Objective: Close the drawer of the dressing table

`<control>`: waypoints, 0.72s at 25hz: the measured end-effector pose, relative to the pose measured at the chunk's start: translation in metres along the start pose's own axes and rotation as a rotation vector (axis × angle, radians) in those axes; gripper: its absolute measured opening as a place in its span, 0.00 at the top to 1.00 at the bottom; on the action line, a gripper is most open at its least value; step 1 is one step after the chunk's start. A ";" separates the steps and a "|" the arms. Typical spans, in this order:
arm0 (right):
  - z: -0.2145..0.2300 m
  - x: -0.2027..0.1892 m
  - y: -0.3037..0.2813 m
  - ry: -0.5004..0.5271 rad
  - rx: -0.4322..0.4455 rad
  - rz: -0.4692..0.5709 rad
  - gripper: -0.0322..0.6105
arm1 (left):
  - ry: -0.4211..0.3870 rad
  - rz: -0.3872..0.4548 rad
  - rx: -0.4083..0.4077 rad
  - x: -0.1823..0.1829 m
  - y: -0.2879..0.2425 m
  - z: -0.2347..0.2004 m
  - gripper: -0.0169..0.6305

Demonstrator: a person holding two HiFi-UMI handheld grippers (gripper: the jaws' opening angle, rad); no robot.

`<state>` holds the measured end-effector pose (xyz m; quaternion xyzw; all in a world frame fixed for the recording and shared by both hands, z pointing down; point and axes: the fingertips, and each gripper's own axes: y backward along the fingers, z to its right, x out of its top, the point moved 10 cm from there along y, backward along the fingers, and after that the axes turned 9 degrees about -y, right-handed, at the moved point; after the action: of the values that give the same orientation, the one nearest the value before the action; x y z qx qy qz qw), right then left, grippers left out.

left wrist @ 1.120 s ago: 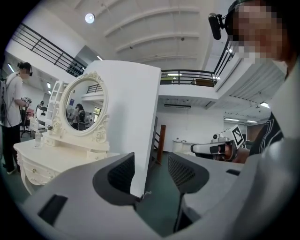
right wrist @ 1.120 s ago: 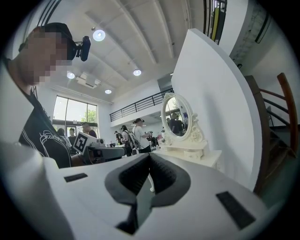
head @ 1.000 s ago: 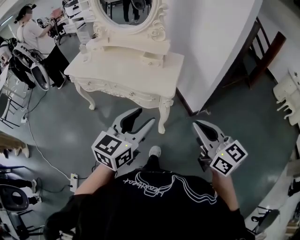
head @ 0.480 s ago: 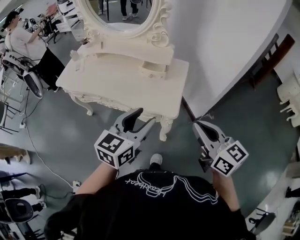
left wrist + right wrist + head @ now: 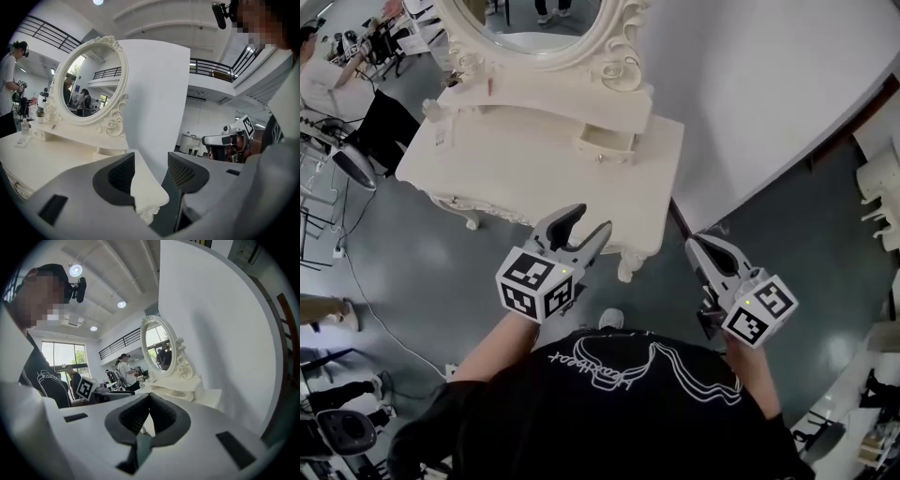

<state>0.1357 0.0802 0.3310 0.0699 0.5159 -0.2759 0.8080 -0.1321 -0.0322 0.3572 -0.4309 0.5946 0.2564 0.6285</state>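
Note:
The cream dressing table (image 5: 502, 183) with its oval mirror (image 5: 534, 23) stands ahead of me against a white partition. A small drawer (image 5: 607, 142) in the shelf under the mirror sticks out a little. My left gripper (image 5: 591, 220) hangs open over the table's front right corner, holding nothing. In the left gripper view that table corner (image 5: 147, 190) shows between the spread fingers of the left gripper (image 5: 150, 173). My right gripper (image 5: 695, 247) is shut and empty, off the table's right side above the floor. The right gripper (image 5: 149, 399) points toward the table (image 5: 187, 387).
A white partition wall (image 5: 750, 103) runs behind and to the right of the table. A seated person (image 5: 342, 89) and equipment are at the far left. Cables (image 5: 366, 300) lie on the grey floor. White furniture (image 5: 881, 187) stands at the right edge.
I have stepped closer to the table. Both grippers came forward with me, and the left one now reaches over the table's front right corner. Neither gripper changed its state.

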 end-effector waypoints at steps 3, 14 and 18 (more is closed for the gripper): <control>0.002 -0.001 -0.005 0.001 -0.001 -0.001 0.94 | -0.015 -0.018 0.005 -0.006 -0.008 -0.007 0.65; 0.005 0.007 -0.016 0.030 0.027 -0.025 0.94 | -0.032 -0.052 0.056 -0.014 -0.027 -0.019 0.65; 0.014 0.016 -0.025 0.034 0.052 -0.038 0.94 | -0.022 -0.064 0.079 -0.014 -0.037 -0.024 0.65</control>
<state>0.1388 0.0474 0.3277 0.0856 0.5235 -0.3031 0.7917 -0.1162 -0.0685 0.3817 -0.4216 0.5830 0.2170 0.6597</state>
